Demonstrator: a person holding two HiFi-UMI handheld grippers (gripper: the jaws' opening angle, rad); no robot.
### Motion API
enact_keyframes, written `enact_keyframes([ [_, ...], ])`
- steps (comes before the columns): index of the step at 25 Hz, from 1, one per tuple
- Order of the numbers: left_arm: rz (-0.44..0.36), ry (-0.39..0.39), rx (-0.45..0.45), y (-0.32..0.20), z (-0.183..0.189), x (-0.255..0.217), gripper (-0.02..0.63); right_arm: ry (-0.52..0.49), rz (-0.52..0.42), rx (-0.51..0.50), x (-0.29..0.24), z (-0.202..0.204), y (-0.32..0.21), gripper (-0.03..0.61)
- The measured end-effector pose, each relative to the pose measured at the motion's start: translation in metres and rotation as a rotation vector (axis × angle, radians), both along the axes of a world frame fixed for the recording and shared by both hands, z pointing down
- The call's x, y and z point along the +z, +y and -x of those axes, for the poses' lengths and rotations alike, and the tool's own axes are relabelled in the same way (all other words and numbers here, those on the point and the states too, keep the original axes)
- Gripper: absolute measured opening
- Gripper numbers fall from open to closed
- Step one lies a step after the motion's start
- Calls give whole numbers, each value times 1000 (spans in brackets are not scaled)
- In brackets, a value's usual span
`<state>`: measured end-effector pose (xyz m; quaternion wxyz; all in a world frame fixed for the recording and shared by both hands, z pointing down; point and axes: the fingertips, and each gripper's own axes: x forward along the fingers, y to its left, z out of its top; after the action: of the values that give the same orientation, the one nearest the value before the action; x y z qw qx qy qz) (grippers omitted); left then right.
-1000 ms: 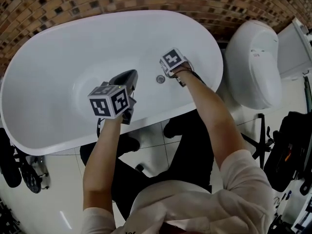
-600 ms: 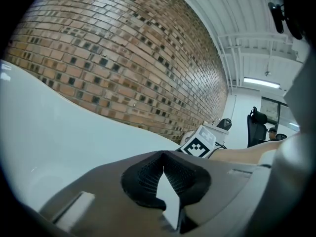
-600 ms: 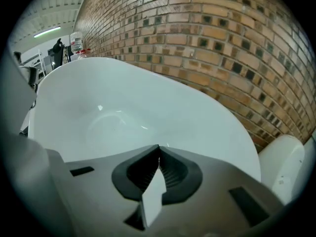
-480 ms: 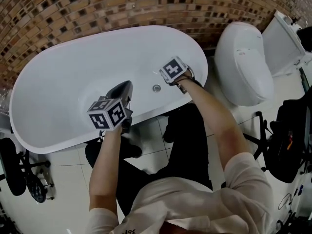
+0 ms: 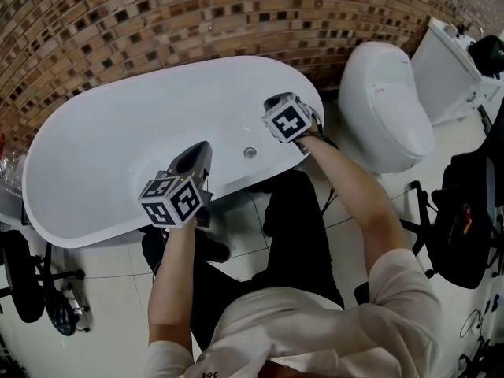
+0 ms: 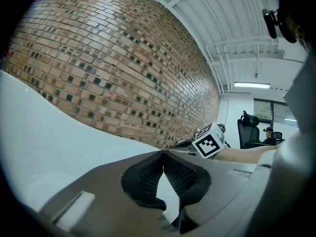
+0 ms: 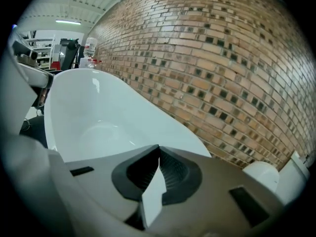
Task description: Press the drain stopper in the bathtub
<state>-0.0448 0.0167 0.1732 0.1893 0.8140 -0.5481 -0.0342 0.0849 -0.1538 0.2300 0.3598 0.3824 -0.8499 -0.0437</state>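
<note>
Inside the bathtub (image 5: 94, 156), the small drain stopper (image 5: 250, 153) seems indistinct.

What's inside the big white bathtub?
Only a small round drain stopper shows in the bathtub. The left tongs hang over it and cover a patch of its floor.

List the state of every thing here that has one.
Left gripper: shut, holding nothing.
Right gripper: shut, holding nothing.
Drain stopper: untouched by either gripper; pressed or raised, cannot tell.
Bathtub: no water visible.
Toilet: lid down.
</note>
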Motion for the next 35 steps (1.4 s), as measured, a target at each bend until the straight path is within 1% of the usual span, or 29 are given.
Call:
enact_keyframes([
  [5,-42,-20,1,19,-10,-16,9,-96,-65,-41,-43,0,35,17],
  [9,-73,-35,0,34,-17,-27,9,-189,-96,-34,-70,-8,59,17],
  [12,-91,-47,-3,43,-20,-33,9,-245,-107,-32,-80,-12,76,15],
  [15,-102,-58,-7,51,-22,-36,9,-285,-109,-35,-85,-15,92,15],
  [18,-106,-61,-8,58,-26,-36,9,-302,-128,-38,-84,-22,106,15],
  [24,-89,-54,-9,68,-30,-23,9,-416,-127,-64,-89,-19,145,14],
  [31,-96,-60,-18,79,-33,-26,9,-460,-159,-118,-100,-9,174,14],
  [35,-100,-71,-9,86,-35,-24,9,-489,-154,-130,-97,-4,182,14],
])
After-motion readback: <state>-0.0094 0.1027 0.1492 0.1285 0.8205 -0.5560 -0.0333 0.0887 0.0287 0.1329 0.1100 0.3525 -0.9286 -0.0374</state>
